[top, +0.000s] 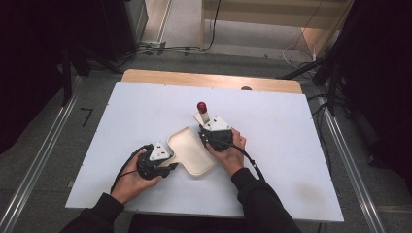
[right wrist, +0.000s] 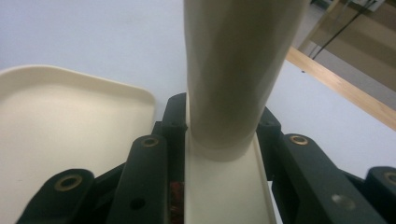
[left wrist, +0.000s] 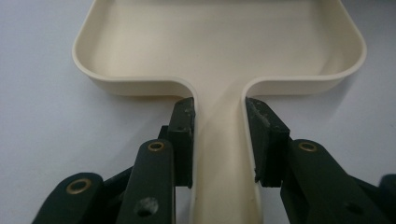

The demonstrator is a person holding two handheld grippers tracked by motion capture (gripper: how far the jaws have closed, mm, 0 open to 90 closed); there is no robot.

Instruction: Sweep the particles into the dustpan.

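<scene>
We note both forearms entering from below. Our left gripper (top: 171,169) lies low, fingers (left wrist: 183,135) clamped on something between them. Our right gripper (top: 204,131) points forward, fingers (right wrist: 170,126) likewise clamped.

gripper (right wrist: 219,154) clamped on cream brush handle (right wrist: 233,70) | dustpan (right wrist: 65,126) left

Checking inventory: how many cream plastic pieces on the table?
2. The dustpan lies mid-table, its handle clamped in the left tongs. The brush, red-tipped, is held in the right tongs just behind the pan.
</scene>
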